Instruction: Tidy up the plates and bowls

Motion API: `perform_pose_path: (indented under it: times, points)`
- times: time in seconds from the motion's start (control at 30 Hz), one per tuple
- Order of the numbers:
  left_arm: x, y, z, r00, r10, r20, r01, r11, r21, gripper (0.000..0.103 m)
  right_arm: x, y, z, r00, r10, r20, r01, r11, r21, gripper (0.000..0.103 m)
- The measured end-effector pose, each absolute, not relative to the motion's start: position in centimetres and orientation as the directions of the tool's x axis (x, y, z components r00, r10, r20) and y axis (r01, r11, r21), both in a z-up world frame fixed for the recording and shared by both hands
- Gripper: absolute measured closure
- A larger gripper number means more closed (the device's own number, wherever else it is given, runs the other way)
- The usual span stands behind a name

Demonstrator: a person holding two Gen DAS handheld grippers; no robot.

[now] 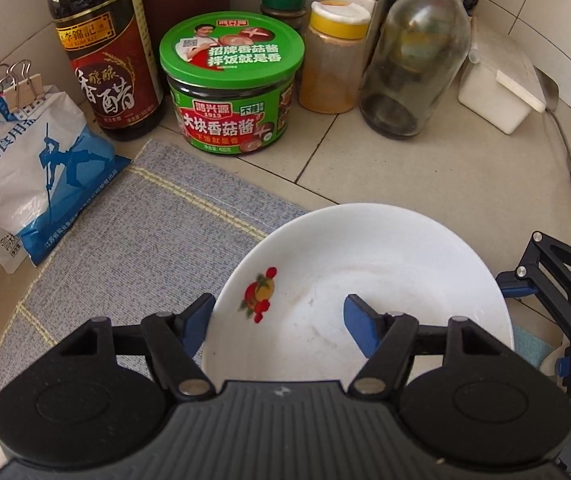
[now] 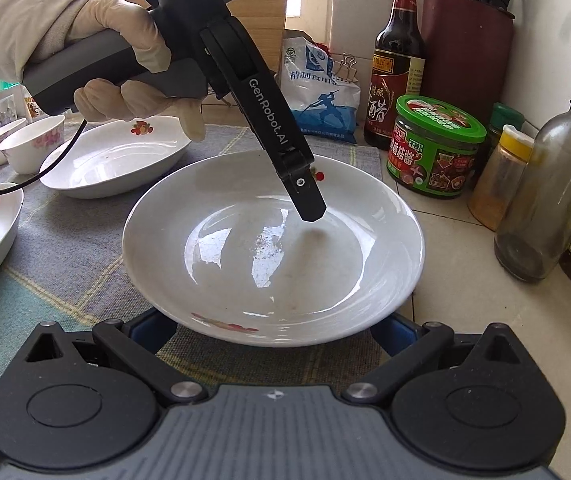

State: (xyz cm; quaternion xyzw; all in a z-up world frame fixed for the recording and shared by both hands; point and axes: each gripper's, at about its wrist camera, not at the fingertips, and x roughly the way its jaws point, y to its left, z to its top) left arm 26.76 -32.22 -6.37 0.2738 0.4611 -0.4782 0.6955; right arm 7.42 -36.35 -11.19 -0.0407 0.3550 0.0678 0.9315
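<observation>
The round white glazed ceramic plate with a small red fruit print on its rim point(image 2: 273, 256) sits with most of its base on the grey-blue woven placemat point(image 1: 133, 240) and its far edge out over the pale tiled countertop point(image 1: 405, 168), in front of the green-lidded jar of mushroom sauce point(image 1: 229, 92). I judge it stiff, fairly heavy for its size, brittle, and slick under rubber pads because of the glaze (the glare across its well says as much), so the sloping rim is the place to take it, with a pad above and one beneath. The left gripper point(image 1: 277, 320) straddles that rim, one blue finger outside it and one over the well; whether the pads actually pinch the rim I cannot tell. It points steeply down, held by a gloved hand point(image 2: 133, 60) in a cream sleeve. The right gripper point(image 2: 273, 332) comes in lower and flatter at the near edge, its blue fingers spread wide and tucked beneath the rim, not clamped on it. A white oval ceramic dish point(image 2: 117, 156) waits behind.
</observation>
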Motion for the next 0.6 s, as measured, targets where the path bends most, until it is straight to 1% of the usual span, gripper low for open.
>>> perform_pose_path:
  times: [0.4, 0.53, 0.6]
  points:
    - [26.68, -32.48, -6.56, 0.126, -0.423, -0.897, 0.919, 0.390, -0.055, 0.033, 7.57, -36.26, -11.41, 0.734, 0.085, -0.673, -0.148, 0.988, -0.037, 0.000]
    - [26.44, -32.41, -6.54, 0.134, -0.421, -0.897, 0.919, 0.392, -0.046, 0.027, 7.55, -36.22, -11.27, 0.731, 0.081, -0.678, -0.144, 0.989, -0.036, 0.000]
    - [26.32, -32.17, -6.32, 0.145, -0.424, -0.894, 0.917, 0.396, -0.039, 0.027, 7.50, -36.20, -11.12, 0.728, 0.078, -0.681, -0.141, 0.989, -0.036, 0.000]
